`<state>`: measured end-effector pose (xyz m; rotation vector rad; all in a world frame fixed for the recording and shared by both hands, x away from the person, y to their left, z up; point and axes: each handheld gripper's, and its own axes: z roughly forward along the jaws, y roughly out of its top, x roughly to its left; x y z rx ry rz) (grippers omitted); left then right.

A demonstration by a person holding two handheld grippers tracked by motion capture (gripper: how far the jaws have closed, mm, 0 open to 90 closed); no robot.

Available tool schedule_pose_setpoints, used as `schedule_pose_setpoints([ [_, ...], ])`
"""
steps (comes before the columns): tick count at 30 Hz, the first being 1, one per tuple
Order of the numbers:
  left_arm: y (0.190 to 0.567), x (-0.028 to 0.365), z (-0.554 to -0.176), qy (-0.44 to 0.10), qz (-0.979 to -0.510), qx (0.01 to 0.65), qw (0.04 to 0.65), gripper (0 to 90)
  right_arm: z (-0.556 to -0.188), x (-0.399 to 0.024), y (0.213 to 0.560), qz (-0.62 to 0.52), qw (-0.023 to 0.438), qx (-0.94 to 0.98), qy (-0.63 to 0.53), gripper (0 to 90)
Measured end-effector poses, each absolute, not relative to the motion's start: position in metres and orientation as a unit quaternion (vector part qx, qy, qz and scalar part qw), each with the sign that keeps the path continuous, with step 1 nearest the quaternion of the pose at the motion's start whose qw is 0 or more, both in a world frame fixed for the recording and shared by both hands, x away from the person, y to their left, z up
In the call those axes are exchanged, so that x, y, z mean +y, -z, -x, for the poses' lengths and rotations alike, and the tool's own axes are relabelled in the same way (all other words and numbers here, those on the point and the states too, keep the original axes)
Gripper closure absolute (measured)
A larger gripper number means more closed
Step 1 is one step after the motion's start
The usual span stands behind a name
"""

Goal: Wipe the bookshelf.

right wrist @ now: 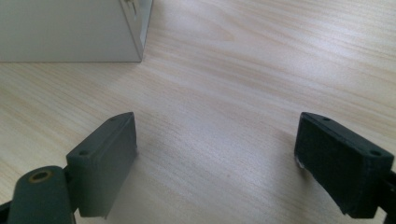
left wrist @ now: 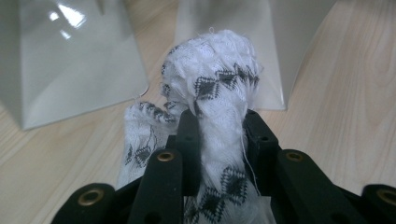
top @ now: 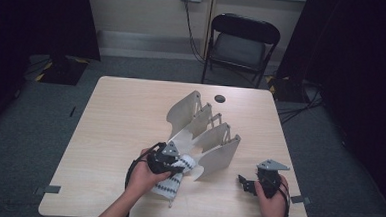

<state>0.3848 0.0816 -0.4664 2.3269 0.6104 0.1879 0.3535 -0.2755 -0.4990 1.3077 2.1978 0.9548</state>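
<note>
Between the jaws of the left gripper [left wrist: 219, 135] sits a white cloth [left wrist: 212, 88] with black diamond patterns, bunched into a thick roll; the black pads press on it from both sides, so this gripper is clamped on the cloth. Above the jaw tips the roll bulges out in a rounded lump, and a looser fold hangs off to the left of it, down toward the tabletop. Just beyond the cloth stand the pale, glossy panels of a rack [left wrist: 79, 70], one to the upper left and one straight ahead.

From the high view, the left gripper [top: 171, 160] lies at the near end of the rack [top: 205, 129], with the cloth [top: 174, 180] trailing from it toward the person's hand [top: 145, 176].

Off to the right, well apart from the rack, the right gripper [right wrist: 217, 158] rests low over the bare table [right wrist: 243, 56] with its jaws spread wide and nothing between them. A corner of the rack shows ahead and to its left.
</note>
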Motion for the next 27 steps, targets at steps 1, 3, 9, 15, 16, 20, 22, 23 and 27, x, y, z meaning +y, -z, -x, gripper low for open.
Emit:
schedule_pose_setpoints([
  [1,0.467,0.078,-0.385,-0.072,-0.899,0.235,0.362,68.1,-0.354,-0.275,0.499,-0.469,0.204,0.788,-0.342,12.4],
  [3,0.469,0.073,-0.385,-0.068,-0.895,0.238,0.371,58.9,-0.354,-0.276,0.499,-0.469,0.204,0.788,-0.342,12.4],
  [9,0.471,0.071,-0.382,-0.064,-0.884,0.265,0.379,37.5,-0.354,-0.275,0.499,-0.469,0.205,0.788,-0.342,12.5],
  [15,0.465,0.083,-0.371,-0.077,-0.881,0.296,0.36,23.1,-0.353,-0.275,0.499,-0.469,0.205,0.788,-0.342,12.5],
  [16,0.466,0.085,-0.369,-0.078,-0.882,0.3,0.356,21.3,-0.353,-0.275,0.499,-0.469,0.205,0.788,-0.342,12.5],
  [20,0.472,0.091,-0.36,-0.08,-0.884,0.303,0.348,19.2,-0.353,-0.275,0.499,-0.469,0.205,0.788,-0.342,12.5],
  [22,0.475,0.091,-0.356,-0.077,-0.885,0.302,0.347,17.3,-0.353,-0.275,0.499,-0.469,0.205,0.788,-0.342,12.5],
  [23,0.477,0.091,-0.355,-0.077,-0.885,0.302,0.347,16.0,-0.353,-0.275,0.499,-0.469,0.205,0.788,-0.342,12.4],
  [27,0.482,0.089,-0.353,-0.081,-0.887,0.301,0.342,15.9,-0.354,-0.275,0.499,-0.469,0.205,0.788,-0.342,12.5],
])
